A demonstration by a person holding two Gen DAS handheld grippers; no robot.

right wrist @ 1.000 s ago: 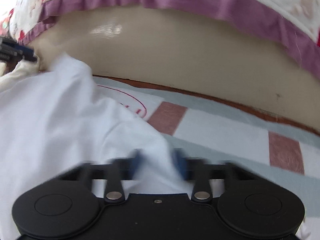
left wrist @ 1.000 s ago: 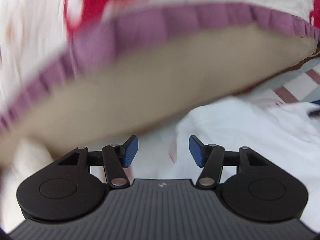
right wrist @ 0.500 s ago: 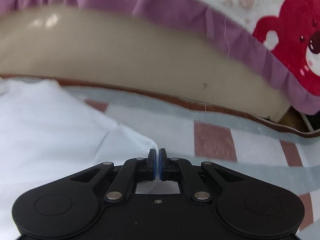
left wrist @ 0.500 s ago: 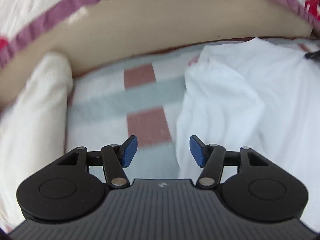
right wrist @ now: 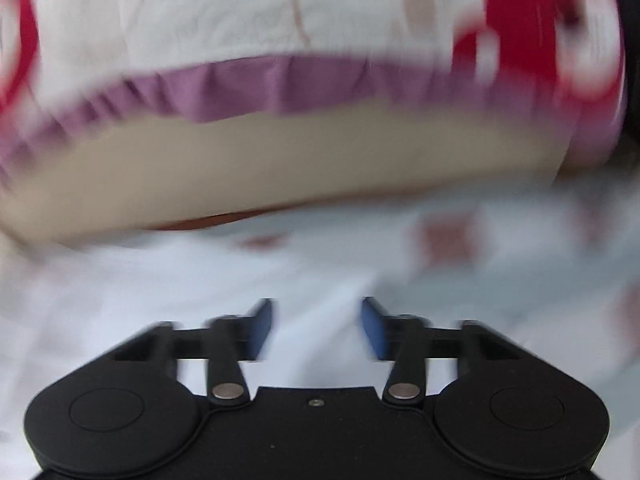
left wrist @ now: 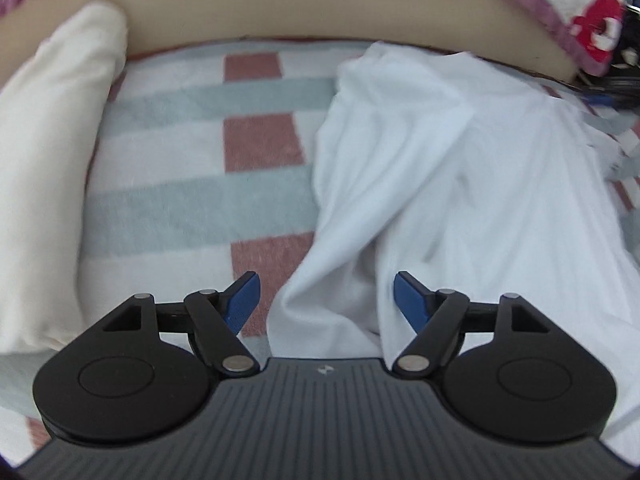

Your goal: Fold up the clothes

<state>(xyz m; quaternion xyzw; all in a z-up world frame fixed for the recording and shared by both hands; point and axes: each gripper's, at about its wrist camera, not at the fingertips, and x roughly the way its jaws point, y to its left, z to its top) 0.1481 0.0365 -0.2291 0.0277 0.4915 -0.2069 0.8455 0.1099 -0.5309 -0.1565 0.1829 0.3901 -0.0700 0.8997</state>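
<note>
Item: white garment (left wrist: 460, 184), lying rumpled and creased on the checked blanket (left wrist: 192, 184), right of centre, not squared.

Left gripper (left wrist: 326, 300): I am holding it released, jaws spread, hovering just over the garment's near edge.

Right gripper (right wrist: 316, 328): also released, nothing between its jaws; its view is blurring, white cloth showing below.

Handling: I am judging that a clean fold needs one single layer pinched at the hem, not the bunched ridge.

Surroundings: cream pillow (left wrist: 48, 168) crowding the left; beige headboard (left wrist: 304, 4) close behind; frilled red-and-purple quilt (right wrist: 280, 48) overhanging it.
</note>
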